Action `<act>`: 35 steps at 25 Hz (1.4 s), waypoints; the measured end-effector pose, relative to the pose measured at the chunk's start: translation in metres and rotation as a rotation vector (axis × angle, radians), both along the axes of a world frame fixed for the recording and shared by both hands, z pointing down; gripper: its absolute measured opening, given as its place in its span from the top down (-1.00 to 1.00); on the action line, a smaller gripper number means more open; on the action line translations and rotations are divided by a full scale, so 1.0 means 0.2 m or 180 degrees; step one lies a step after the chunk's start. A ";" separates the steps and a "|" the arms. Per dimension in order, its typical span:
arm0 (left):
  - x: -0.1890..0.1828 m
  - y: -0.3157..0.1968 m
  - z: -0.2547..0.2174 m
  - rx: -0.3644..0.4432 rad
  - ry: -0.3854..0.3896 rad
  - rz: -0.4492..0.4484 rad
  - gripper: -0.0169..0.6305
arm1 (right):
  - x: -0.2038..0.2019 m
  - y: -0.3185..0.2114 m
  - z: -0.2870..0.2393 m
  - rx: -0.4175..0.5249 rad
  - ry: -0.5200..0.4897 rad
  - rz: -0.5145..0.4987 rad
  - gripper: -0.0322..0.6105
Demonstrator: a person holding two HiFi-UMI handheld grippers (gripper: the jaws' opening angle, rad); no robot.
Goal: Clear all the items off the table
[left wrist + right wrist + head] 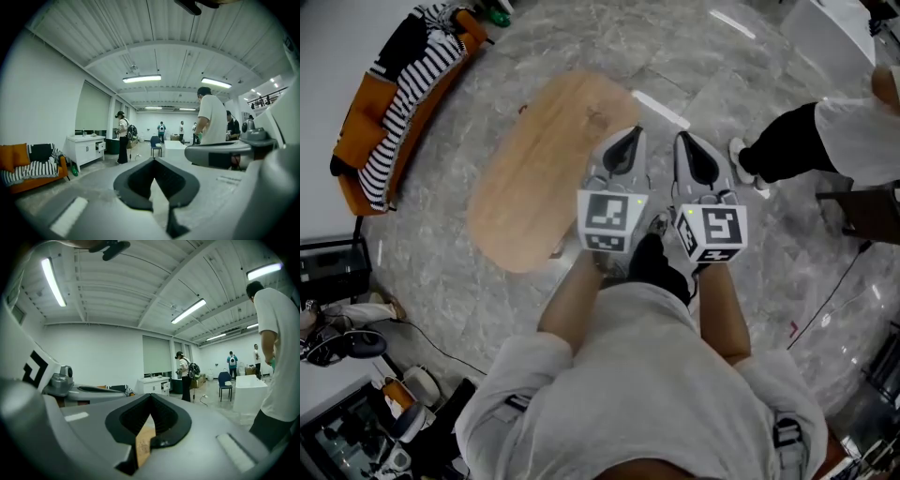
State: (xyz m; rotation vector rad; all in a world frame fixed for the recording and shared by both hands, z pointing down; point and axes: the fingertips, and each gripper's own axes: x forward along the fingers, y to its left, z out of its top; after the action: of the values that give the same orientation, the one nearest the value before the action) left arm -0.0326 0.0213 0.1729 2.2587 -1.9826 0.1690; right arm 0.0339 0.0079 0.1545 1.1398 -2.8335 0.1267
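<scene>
The grey marble floor [722, 122] fills most of the head view. On it stands the oval wooden table [534, 169], set slantwise, ahead of the person and somewhat to their left. Its far right edge lies under the tip of the left tongs [634, 133], and its top shows plain wood.

Well off to the left an orange sofa [366, 122] stands along the wall with a black-and-white striped blanket [412, 84] heaped over it. At the right edge another person [825, 141], in a white top and dark trousers, stands on the floor.

The person holds both tongs side by side in front of their body, close together and pointing away from them. The right tongs [684, 139] are over the floor, just beside the table's edge.

In the left gripper view the left tongs [153, 159] have their dark tips pressed together, with nothing gripped and pale floor showing in the narrow slit below. In the right gripper view the right tongs [151, 395] are likewise closed tip to tip on nothing, and a strip of the table's wood [143, 444] shows through the slit.

Each pair of tongs carries a marker cube, left [611, 220] and right [712, 232].
</scene>
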 end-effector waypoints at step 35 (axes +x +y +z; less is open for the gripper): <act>-0.24 -0.77 1.31 -0.1312 0.0212 0.0132 0.89 | -0.29 -0.80 1.35 -0.1175 0.0296 -0.0043 0.88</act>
State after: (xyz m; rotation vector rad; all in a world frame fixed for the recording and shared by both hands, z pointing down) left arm -0.0815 -0.1328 0.4347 2.0118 -1.6816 0.4543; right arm -0.0246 -0.1511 0.4245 1.0146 -2.5880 0.5537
